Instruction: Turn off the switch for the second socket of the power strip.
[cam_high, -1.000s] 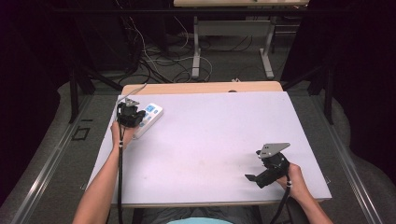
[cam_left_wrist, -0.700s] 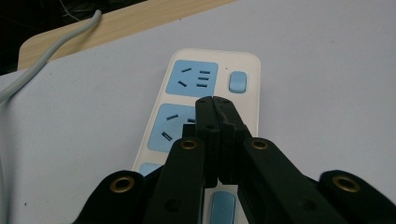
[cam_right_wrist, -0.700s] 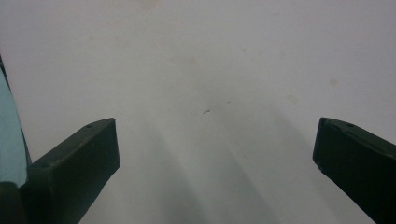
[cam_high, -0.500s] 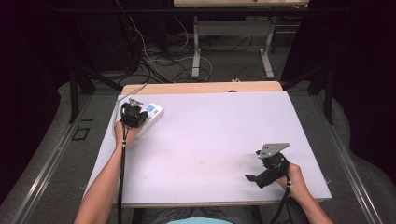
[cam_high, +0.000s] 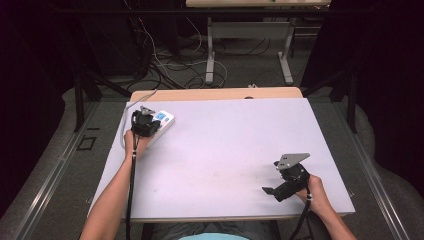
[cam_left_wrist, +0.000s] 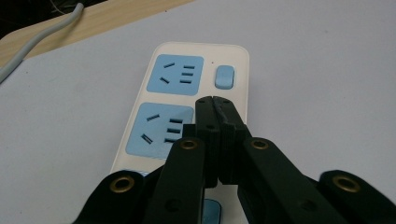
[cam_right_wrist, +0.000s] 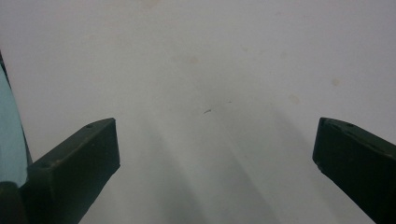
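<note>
The left gripper (cam_left_wrist: 215, 103) is held with its jaws pressed together, empty, above the white power strip (cam_left_wrist: 140, 100) lying at the table's (cam_high: 240, 150) far left corner. The right gripper (cam_right_wrist: 215, 154) is spread wide, nothing grasped, over bare tabletop near the right edge

A white table (cam_high: 240, 150) with a wooden far edge; tangled cables (cam_high: 165, 55) on the floor behind.

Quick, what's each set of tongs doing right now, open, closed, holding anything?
Left tongs: closed, empty, tips over the power strip.
Right tongs: open, empty, above the bare table.
</note>
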